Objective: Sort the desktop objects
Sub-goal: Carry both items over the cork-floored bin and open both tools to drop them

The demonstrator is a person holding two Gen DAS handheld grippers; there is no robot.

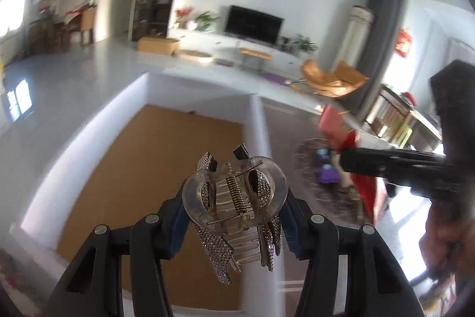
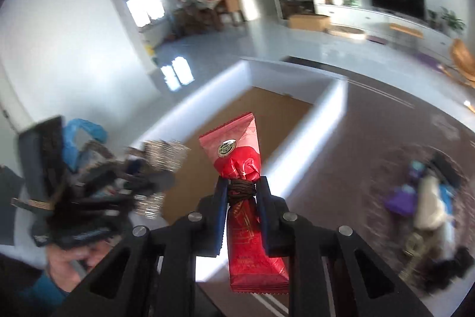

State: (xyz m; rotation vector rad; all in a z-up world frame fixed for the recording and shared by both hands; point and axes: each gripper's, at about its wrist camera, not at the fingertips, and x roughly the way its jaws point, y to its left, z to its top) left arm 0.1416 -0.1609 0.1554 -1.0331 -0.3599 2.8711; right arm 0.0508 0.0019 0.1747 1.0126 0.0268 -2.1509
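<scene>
My left gripper [image 1: 234, 207] is shut on a clear hair claw clip [image 1: 234, 195] with rhinestone wings and a metal spring, held up above a white box [image 1: 139, 97] with a brown bottom. My right gripper [image 2: 242, 192] is shut on a red snack packet [image 2: 243, 198] bound at its middle by a brown hair tie, also lifted over the white box [image 2: 338, 106]. In the left wrist view the right gripper [image 1: 344, 159] shows at the right, blurred, with the red packet [image 1: 335, 127] sticking out. In the right wrist view the left gripper [image 2: 148, 177] is a blur at the left.
A round patterned mat [image 1: 323, 183] on the dark table holds several loose items, purple and white among them [image 2: 424, 198]. A person's hand [image 1: 445, 242] holds the right gripper. Beyond lie a living room floor, a TV [image 1: 252, 24] and an orange chair [image 1: 329, 79].
</scene>
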